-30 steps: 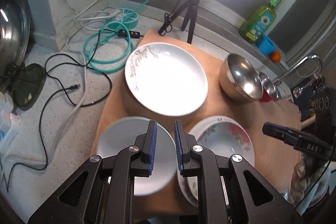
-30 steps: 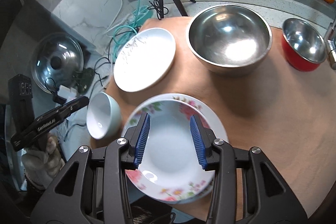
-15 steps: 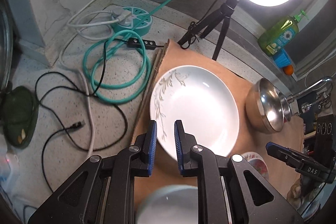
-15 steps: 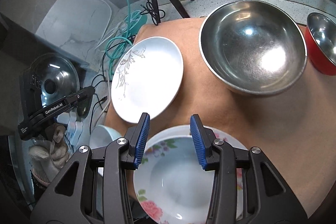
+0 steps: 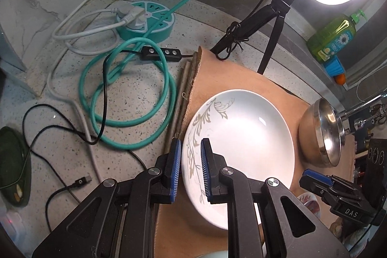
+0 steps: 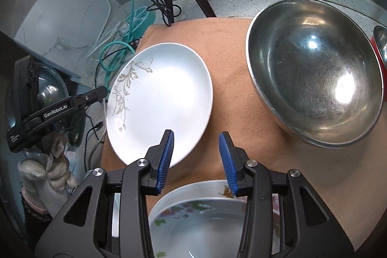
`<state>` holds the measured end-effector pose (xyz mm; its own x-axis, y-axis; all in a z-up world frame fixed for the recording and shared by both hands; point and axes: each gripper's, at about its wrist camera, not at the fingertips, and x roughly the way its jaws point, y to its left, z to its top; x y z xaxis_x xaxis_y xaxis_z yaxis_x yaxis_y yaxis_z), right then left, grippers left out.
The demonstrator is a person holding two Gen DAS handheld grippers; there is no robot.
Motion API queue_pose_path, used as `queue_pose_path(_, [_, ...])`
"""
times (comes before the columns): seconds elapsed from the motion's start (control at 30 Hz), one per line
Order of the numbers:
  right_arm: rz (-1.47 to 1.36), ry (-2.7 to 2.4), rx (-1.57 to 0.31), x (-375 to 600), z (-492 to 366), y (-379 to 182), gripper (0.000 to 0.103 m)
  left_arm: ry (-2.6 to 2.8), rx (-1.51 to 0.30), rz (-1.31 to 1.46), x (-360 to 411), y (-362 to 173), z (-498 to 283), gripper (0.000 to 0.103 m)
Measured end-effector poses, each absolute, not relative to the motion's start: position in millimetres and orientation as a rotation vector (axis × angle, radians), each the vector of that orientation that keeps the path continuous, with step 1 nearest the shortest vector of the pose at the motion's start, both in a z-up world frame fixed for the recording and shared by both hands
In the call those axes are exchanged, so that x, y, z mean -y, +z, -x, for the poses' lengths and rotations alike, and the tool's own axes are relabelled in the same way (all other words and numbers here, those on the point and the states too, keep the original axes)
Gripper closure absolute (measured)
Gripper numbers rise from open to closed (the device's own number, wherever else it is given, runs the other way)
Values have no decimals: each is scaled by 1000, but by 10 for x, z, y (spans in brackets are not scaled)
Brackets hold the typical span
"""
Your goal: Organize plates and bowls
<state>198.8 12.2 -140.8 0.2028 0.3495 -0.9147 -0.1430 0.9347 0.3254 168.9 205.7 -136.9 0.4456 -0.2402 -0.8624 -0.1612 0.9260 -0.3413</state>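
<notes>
A white plate with a grey leaf pattern (image 5: 244, 144) (image 6: 159, 100) lies on a tan mat (image 5: 229, 81) (image 6: 232, 52). My left gripper (image 5: 189, 167) is open by a narrow gap, with the plate's left rim between its blue pads. My right gripper (image 6: 196, 156) is open and empty, over the mat just right of that plate's near edge. A flowered plate (image 6: 205, 217) lies under the right gripper. A large steel bowl (image 6: 314, 69) (image 5: 321, 134) sits to the right. A red bowl (image 6: 379, 45) shows at the right edge.
Teal and black cables (image 5: 128, 93), a round teal power strip (image 5: 147, 23) and a ring-light tripod (image 5: 266, 23) lie left and behind the mat. A green soap bottle (image 5: 336, 38) stands at the back. A pot lid (image 6: 50, 91) lies at the far left.
Both grippers have moved forward toward the leaf-pattern plate. The left gripper left the small bowl behind and now straddles the plate's left rim. The right gripper moved past the flowered plate.
</notes>
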Motion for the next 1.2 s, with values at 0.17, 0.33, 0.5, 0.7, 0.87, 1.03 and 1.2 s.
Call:
queue_pose_path(0.17, [-162, 332, -1333, -172, -2078, -1491, 67, -52, -1129, 413, -2073, -1434, -1755, 88])
queue_pose_path(0.33, [-142, 322, -1347, -223, -2141, -1567, 74, -45, -1136, 400, -2063, -1469, -1813, 88])
queue_pose_path(0.5, [-130, 318, -1357, -257, -2171, -1636, 80, -46, -1150, 379, -2040, -1522, -1853, 88])
queue_pose_path(0.7, [-120, 313, -1375, -294, -2223, -1722, 87, -57, -1161, 373, -2012, -1588, -1888, 95])
queue_pose_path(0.87, [-96, 313, -1382, -341, -2252, -1772, 91, -58, -1164, 347, -1979, -1588, -1902, 95])
queue_pose_path(1.03, [-94, 315, -1386, -335, -2258, -1762, 91, -58, -1170, 332, -1954, -1582, -1910, 95])
queue_pose_path(1.2, [-91, 322, -1384, -336, -2249, -1741, 91, -56, -1170, 355, -1966, -1578, -1898, 95])
